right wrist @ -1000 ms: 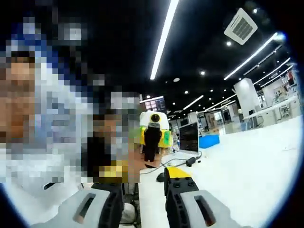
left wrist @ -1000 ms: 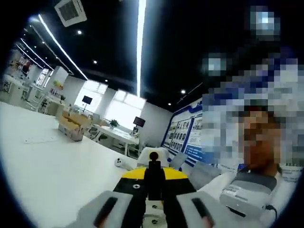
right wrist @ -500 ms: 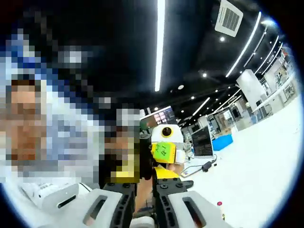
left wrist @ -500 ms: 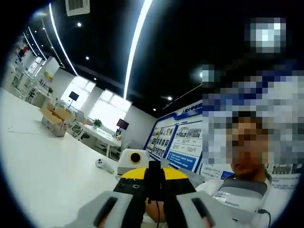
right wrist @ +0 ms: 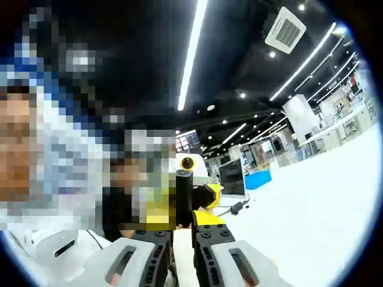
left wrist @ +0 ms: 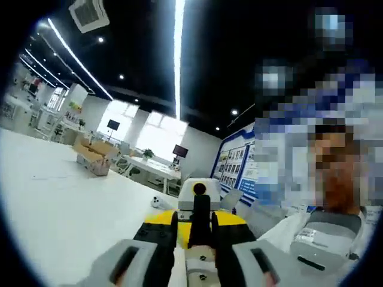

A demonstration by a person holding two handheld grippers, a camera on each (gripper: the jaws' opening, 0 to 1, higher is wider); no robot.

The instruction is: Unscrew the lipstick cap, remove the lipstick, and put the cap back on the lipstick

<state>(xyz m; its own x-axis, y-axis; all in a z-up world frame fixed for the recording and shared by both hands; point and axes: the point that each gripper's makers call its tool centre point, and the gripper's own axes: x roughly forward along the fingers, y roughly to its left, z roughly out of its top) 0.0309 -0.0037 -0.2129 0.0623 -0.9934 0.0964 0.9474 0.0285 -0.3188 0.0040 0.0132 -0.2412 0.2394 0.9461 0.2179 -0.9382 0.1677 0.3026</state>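
white table (left wrist: 60, 203) under ceiling strip lights | black lipstick (right wrist: 183, 200) upright, long axis rising from right gripper (right wrist: 182, 236), clamped | left gripper (left wrist: 200, 230) clamps its other end

Glossy black lipstick (right wrist: 183, 200), smooth white table (left wrist: 60, 209)

The left tool (left wrist: 200, 239) pointed forward with its jaws closed on a black tube (gripped near its base). The right tool (right wrist: 184, 230) likewise had its jaws drawn tight around the upright black tube.
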